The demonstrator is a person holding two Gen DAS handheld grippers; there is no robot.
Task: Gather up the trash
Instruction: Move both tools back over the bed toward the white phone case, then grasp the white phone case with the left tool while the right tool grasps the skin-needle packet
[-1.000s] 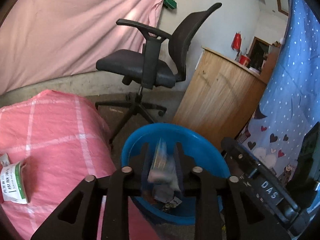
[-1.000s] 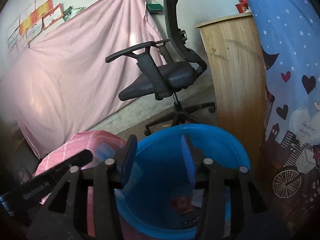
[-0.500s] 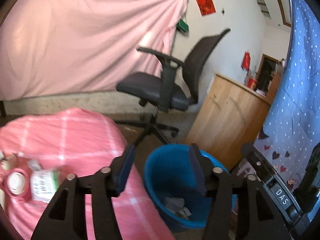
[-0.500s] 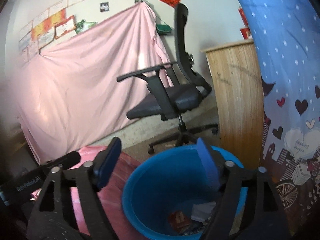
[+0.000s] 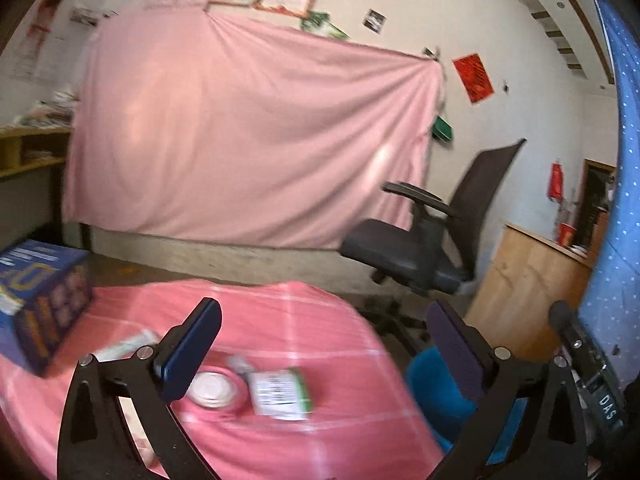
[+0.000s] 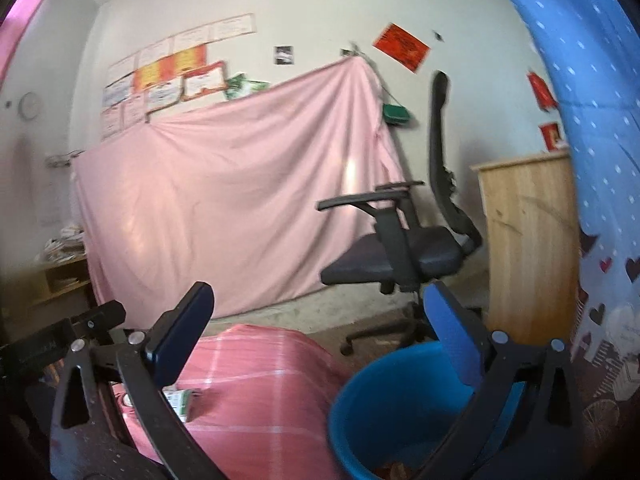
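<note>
From the left wrist, the left tool stands wide with nothing between its fingers; its jaws have just been opening. It looks out over the counter with its pink checked cloth. On that cloth, just ahead and slightly below the tool, lie a white and green packet and, touching or nearly touching its left edge, a round white lid-like piece; blur hides what exactly it is. A pale wrapper lies further left, near a blue box at the counter's left end. The blue bin sits on the floor off the counter's right edge, partly behind the tool's right finger.

From the right wrist, the right tool is also spread wide and empty, pointing roughly level toward the office chair and the pink sheet on the wall. The bin opens below its right finger, with some scraps dimly visible at the bottom. The packet shows past its left finger, on the near left of the cloth.

By my reading, one drop into the bin is done and the step in hand is going after the next piece. The left tool looks better placed: it needs to dip toward the packet, straddle it, and close before carrying it right to the bin.
</note>
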